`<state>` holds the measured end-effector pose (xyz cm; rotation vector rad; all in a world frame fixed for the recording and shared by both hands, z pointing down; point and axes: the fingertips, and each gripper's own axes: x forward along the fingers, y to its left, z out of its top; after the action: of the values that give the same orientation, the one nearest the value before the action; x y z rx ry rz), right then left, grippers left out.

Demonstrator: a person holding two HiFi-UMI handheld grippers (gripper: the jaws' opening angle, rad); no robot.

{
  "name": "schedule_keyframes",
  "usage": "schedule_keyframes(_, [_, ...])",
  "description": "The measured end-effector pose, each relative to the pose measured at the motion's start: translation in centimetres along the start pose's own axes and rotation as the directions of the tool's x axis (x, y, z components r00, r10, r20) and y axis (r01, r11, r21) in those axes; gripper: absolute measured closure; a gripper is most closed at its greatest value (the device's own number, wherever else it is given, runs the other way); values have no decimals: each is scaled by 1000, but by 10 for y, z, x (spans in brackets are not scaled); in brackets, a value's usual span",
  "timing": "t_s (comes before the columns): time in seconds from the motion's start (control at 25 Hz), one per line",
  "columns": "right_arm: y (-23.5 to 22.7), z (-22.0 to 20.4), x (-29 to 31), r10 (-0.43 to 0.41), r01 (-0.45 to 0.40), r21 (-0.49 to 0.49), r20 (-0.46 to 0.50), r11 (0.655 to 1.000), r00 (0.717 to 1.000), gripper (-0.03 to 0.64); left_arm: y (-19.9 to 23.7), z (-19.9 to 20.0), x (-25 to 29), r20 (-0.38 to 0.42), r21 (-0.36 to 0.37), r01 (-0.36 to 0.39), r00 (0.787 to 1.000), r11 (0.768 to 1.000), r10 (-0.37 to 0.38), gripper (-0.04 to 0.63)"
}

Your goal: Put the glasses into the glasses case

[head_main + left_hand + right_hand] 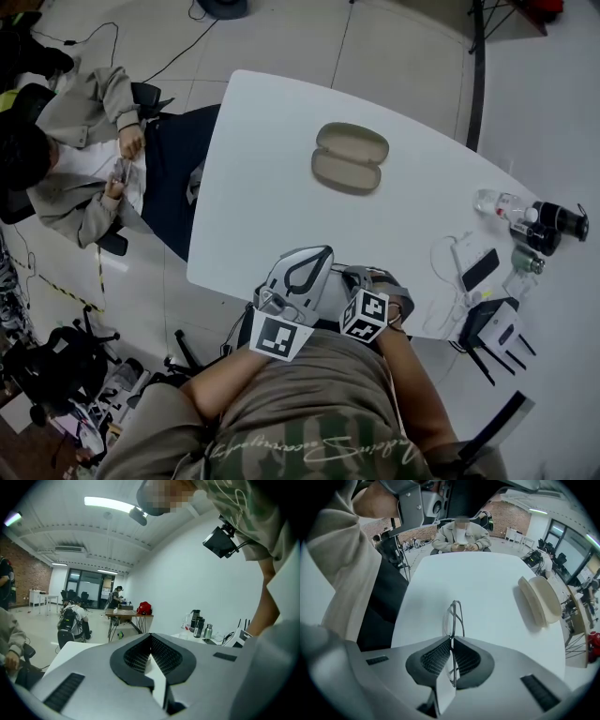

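The open beige glasses case (349,157) lies in the middle of the white table (262,187), its inside facing up. My right gripper (451,641) is shut on the thin dark-framed glasses (453,616), which stick out forward, on edge, above the table's near part. In the right gripper view the case (541,599) is ahead to the right, well apart. In the head view both grippers hang close together at the table's near edge, the left gripper (307,270) beside the right gripper (370,289). My left gripper (150,645) is shut with nothing in it, aimed across the room.
Bottles (525,220), a phone (478,269), cables and a small black-and-white device (497,323) crowd the table's right end. A seated person (80,159) is at the table's left side. More tables and people stand farther off in the room.
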<state>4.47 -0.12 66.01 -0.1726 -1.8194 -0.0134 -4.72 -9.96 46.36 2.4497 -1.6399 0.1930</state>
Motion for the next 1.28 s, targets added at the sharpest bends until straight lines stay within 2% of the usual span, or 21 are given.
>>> schedule_keyframes(0.76, [-32,23,-14,-18,19,-25,45,1000,999,583,25,-18,8,-1,-32,-71,997,997,71,589])
schedule_keyframes(0.88, [-35,25,-16,-14,16,-36,54,999,998,583,23,-22,10,-9,-55,-85,996,995,84,589])
schedule_keyframes(1.28, [-46,22,-13,-8,11,-60,51,998,999,583,23,-22,8,31,-62,-137,990,989,139,589])
